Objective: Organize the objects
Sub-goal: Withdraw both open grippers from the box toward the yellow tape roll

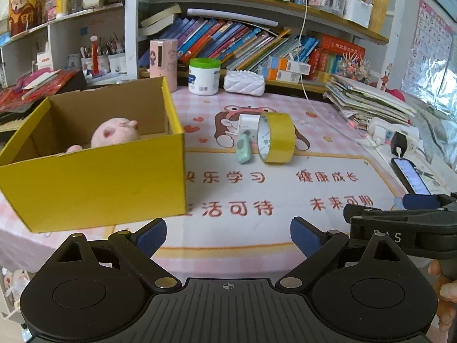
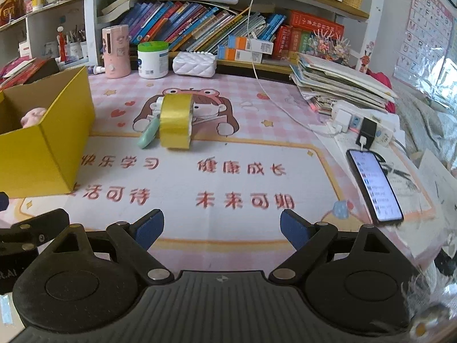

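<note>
- Both grippers, left gripper [image 1: 228,235] and right gripper [image 2: 222,228], hover empty, jaws apart.
- Ahead: yellow tape roll [image 2: 175,121], likely next pickup for the yellow box [image 1: 94,177] at left.

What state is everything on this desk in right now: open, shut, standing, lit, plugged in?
Yellow box: open, pink plush toy inside.
Yellow tape roll: standing on edge.
Mint green gadget: lying beside the tape.
White jar: upright, green lid on.
Phone: screen lit, cable plugged in.
Left gripper: open, empty.
Right gripper: open, empty.
</note>
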Tool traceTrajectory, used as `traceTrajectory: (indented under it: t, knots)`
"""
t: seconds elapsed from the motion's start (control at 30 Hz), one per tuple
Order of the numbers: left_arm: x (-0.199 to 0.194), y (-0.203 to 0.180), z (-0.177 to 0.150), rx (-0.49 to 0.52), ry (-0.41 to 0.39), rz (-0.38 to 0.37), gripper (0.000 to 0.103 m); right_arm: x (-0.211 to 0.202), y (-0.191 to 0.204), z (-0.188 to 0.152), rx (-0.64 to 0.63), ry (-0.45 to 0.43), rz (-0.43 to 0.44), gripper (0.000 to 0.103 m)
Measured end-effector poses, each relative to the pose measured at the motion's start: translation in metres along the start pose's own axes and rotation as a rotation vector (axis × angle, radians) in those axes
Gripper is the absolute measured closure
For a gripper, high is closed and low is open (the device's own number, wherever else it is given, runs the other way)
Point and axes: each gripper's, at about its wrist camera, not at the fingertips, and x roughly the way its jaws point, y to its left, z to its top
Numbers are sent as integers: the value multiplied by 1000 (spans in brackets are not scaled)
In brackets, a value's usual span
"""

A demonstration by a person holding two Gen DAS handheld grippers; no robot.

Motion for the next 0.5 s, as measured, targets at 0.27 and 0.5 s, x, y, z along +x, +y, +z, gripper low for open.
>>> traceTrajectory:
  t: [0.27,0.5]
  knots:
    - [28,-13,15,-44,6,41,10,31,-16,27,-46,-1,51,15]
    - [48,-25,28,-75,3,81,12,55,-27,52,-51,-32,142,17]
